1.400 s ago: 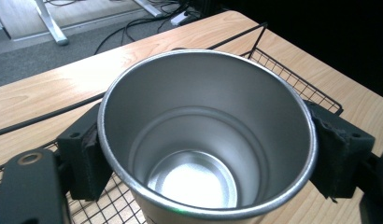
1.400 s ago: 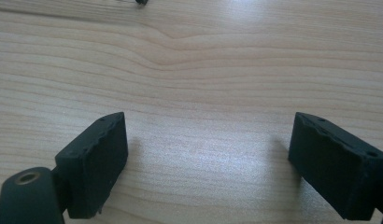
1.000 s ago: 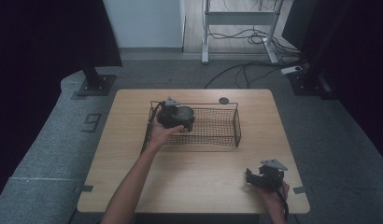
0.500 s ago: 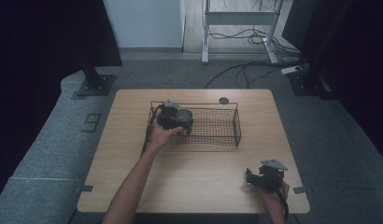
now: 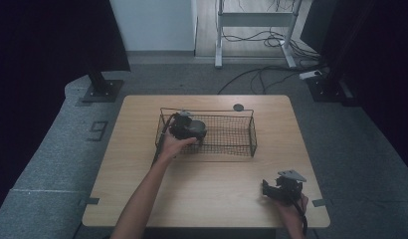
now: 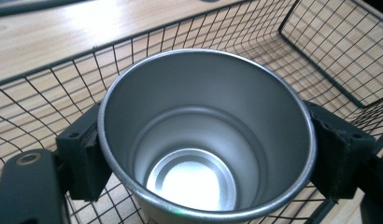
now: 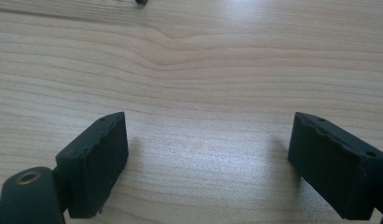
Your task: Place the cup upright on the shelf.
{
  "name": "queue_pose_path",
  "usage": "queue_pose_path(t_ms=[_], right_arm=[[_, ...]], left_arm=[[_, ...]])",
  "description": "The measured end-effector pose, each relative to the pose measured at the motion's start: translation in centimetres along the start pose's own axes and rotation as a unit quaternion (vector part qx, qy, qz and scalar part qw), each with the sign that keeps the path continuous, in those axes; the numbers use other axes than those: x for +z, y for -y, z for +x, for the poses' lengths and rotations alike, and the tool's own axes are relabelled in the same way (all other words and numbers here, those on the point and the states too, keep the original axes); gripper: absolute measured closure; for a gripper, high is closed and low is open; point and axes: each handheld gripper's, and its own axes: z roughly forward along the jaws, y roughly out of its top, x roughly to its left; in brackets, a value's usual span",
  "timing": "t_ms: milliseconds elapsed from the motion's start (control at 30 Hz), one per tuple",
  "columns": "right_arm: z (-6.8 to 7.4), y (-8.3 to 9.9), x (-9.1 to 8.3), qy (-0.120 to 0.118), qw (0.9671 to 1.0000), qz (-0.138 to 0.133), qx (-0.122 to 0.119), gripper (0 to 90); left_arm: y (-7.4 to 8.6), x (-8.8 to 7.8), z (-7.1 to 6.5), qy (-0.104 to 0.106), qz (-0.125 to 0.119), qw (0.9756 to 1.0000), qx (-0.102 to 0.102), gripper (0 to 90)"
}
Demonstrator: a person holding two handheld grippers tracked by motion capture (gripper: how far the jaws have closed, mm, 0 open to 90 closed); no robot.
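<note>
left gripper view: one metal cup (image 6: 206,140) sits upright between your left gripper's (image 6: 206,158) two jaws, clamped at both sides, inside the one wire basket (image 6: 329,51). your right gripper (image 7: 210,163) stands well apart from it, jaws spread wide over bare table (image 7: 203,70), grasping nothing.

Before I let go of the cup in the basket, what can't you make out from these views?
- Metal cup: its base and lower wall are cut off by the bottom edge of the left gripper view, so whether it rests on the wire basket floor cannot be told.
- High view: the left tool and hand cover the cup.
- Small dark disc beyond the basket: too small to identify.
</note>
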Motion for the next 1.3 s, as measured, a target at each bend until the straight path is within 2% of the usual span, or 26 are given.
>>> queue_pose_path(t_ms=[500, 733, 867, 1300], right_arm=[[0.0, 0.0, 0.0, 0.0, 1.0, 0.0, 0.0, 11.9], [0.0, 0.0, 0.0, 0.0, 1.0, 0.0, 0.0, 11.9], [0.0, 0.0, 0.0, 0.0, 1.0, 0.0, -0.001, 12.1], [0.0, 0.0, 0.0, 0.0, 1.0, 0.0, -0.001, 12.1]], left_arm=[[0.3, 0.8, -0.1, 0.0, 0.013, 0.9999, -0.005, 14.8], [0.3, 1.3, -0.3, 0.001, 0.024, 0.9997, -0.008, 14.7], [0.4, 1.6, -0.3, 0.002, 0.04, 0.9992, -0.01, 14.7], [0.7, 1.4, 0.0, -0.009, 0.038, 0.9988, -0.029, 14.1]])
